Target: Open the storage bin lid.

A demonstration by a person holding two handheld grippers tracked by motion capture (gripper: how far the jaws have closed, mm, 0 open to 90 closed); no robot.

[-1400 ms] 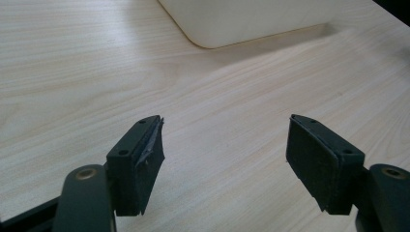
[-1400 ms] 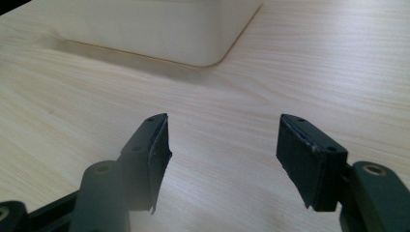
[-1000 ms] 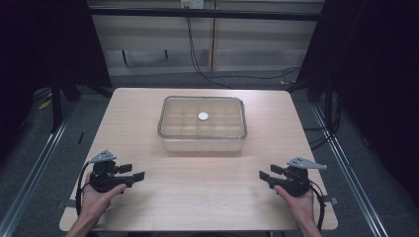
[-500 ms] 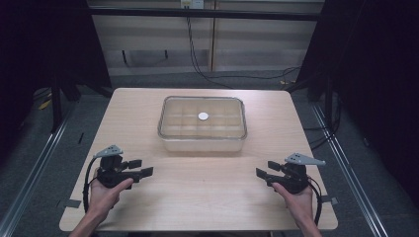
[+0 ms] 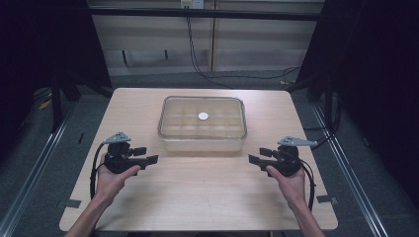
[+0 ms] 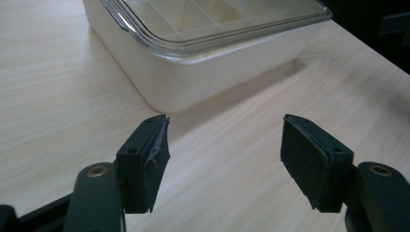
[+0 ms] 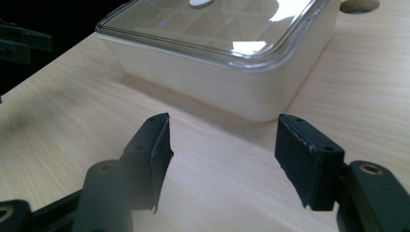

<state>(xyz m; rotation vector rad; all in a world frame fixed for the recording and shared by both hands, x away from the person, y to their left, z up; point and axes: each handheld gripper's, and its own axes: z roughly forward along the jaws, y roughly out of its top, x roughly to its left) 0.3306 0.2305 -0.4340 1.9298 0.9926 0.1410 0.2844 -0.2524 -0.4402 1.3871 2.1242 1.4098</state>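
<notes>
A cream box with a clear lid (image 5: 202, 123) sits at the middle of the wooden table (image 5: 197, 192); a grid of compartments shows through the lid and a small white disc (image 5: 203, 116) lies at its centre. My left gripper (image 5: 148, 155) is open, held low near the box's front left corner (image 6: 164, 99), its jaws empty. My right gripper (image 5: 256, 156) is open too, near the box's front right corner (image 7: 270, 108), with nothing between its jaws. Both point inward toward the box, apart from it.
The table's front half is bare wood. Dark frame posts (image 5: 57, 98) stand at the left and right of the table, and cables (image 5: 197, 59) run along the floor behind it. Tape pieces (image 5: 73, 203) mark the front corners.
Both hands have moved forward and inward across the table, bringing the grippers closer to the box's front corners. Both stay open.
</notes>
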